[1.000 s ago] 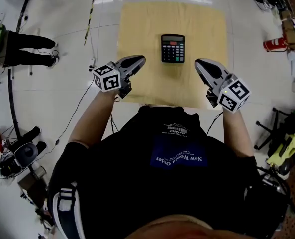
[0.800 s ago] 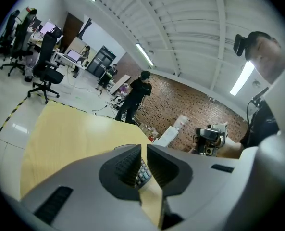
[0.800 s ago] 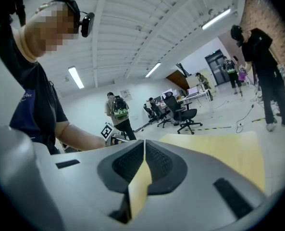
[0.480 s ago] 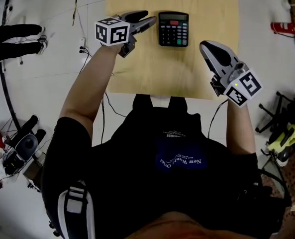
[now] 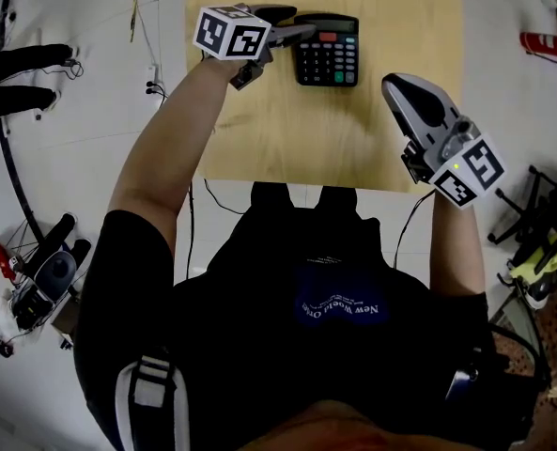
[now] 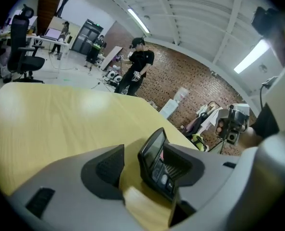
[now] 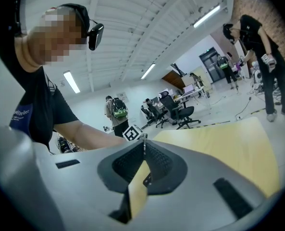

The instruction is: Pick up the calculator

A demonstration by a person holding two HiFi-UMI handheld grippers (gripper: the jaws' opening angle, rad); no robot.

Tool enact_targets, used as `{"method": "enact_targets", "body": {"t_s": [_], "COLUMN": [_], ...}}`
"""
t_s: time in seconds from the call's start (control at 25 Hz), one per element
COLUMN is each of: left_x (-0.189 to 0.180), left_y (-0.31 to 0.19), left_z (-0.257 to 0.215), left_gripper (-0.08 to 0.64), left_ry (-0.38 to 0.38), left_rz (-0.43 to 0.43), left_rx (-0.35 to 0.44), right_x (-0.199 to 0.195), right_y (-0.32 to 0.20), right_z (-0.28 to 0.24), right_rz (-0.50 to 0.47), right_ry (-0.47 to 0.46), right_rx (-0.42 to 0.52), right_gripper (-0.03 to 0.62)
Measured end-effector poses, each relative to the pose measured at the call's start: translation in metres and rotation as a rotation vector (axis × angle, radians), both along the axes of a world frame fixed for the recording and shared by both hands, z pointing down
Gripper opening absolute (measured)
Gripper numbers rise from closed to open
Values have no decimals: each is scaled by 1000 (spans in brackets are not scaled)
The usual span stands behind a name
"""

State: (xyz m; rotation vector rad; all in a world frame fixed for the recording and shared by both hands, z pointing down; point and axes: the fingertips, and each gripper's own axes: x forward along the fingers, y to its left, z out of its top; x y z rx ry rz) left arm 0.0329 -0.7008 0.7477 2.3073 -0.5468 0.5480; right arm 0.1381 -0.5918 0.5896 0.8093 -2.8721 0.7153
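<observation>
A black calculator lies flat near the far middle of the light wooden table. My left gripper has reached its left edge. In the left gripper view the calculator stands edge-on between the jaws of the left gripper, nearer the right pad, and the pads do not press on it. These jaws have just been opening and stand wide. My right gripper hovers over the table to the right of the calculator and nearer me, its jaws shut with nothing in them.
The table's near edge runs just in front of my body. On the floor to the left are a standing person's legs, cables and gear. A red extinguisher lies at the right.
My left gripper has moved forward from the table's near left to the calculator's left edge, and its jaws have opened. The right gripper has hardly shifted.
</observation>
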Motion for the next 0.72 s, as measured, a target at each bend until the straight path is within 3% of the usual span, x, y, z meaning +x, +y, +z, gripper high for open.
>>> {"method": "enact_targets", "body": {"t_s": [0.2, 0.4, 0.48, 0.56, 0.72], "left_x": [12, 26, 27, 26, 26], "left_y": [-1, 15, 18, 18, 23], "left_z": [3, 16, 17, 14, -7], "left_gripper": [238, 235, 219, 194, 85], "left_ry": [-5, -121, -129, -87, 98], "left_rz": [33, 129, 146, 140, 98], "left_rx": [-1, -61, -90, -125, -190], "right_x": [6, 14, 16, 19, 26], "right_y": [-1, 1, 3, 4, 8], "right_z": [2, 3, 3, 3, 1], "right_rz": [11, 22, 25, 29, 45], "right_ry": [-7, -4, -1, 3, 5], "right_rx": [-5, -9, -11, -13, -11], "right_gripper": [-14, -14, -14, -14, -14]}}
